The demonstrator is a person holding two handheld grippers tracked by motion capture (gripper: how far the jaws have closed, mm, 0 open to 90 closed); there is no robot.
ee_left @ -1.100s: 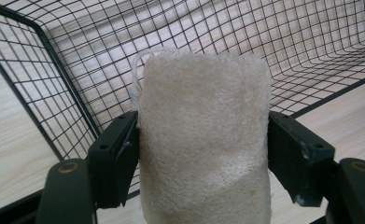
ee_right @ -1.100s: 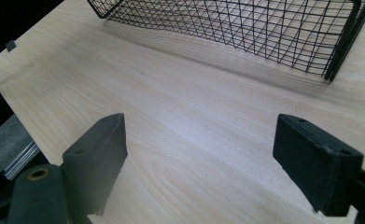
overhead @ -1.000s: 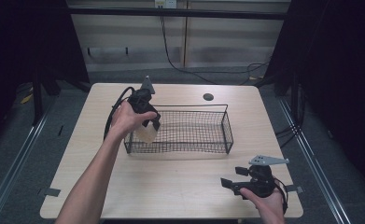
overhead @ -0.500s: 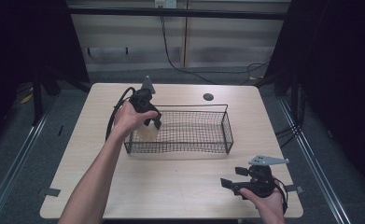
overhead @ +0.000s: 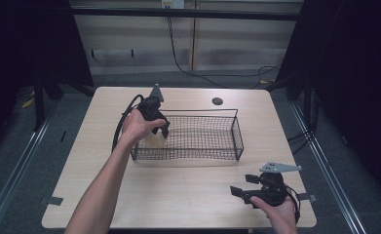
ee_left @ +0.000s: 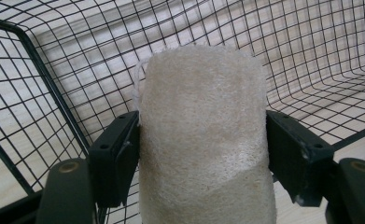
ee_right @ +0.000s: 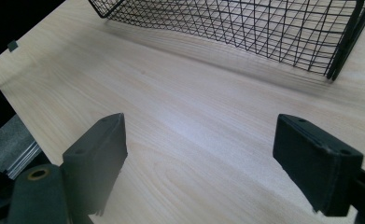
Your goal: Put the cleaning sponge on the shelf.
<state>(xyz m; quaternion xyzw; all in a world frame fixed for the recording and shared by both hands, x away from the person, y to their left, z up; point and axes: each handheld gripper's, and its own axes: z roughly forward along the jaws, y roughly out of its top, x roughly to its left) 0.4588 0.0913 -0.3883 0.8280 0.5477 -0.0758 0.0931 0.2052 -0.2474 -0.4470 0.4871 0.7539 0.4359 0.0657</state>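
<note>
A cream loofah roll stands upright between the two black jaws of my left gripper, which is shut on it. In the high view the left gripper holds the loofah inside the left end of a black wire basket, low over its floor. Basket mesh surrounds the roll. My right gripper rests near the table's front right corner, jaws wide apart and pointing left. In the right gripper view the right gripper has bare wood between its jaws.
The basket sits across the middle of a light wooden table. A small dark round disc lies behind it. A black cable loops from the left gripper. Dark floor and metal rails flank the table.
The left gripper has sunk slightly lower into the basket's left end with the loofah. The right gripper has stayed where it was.
</note>
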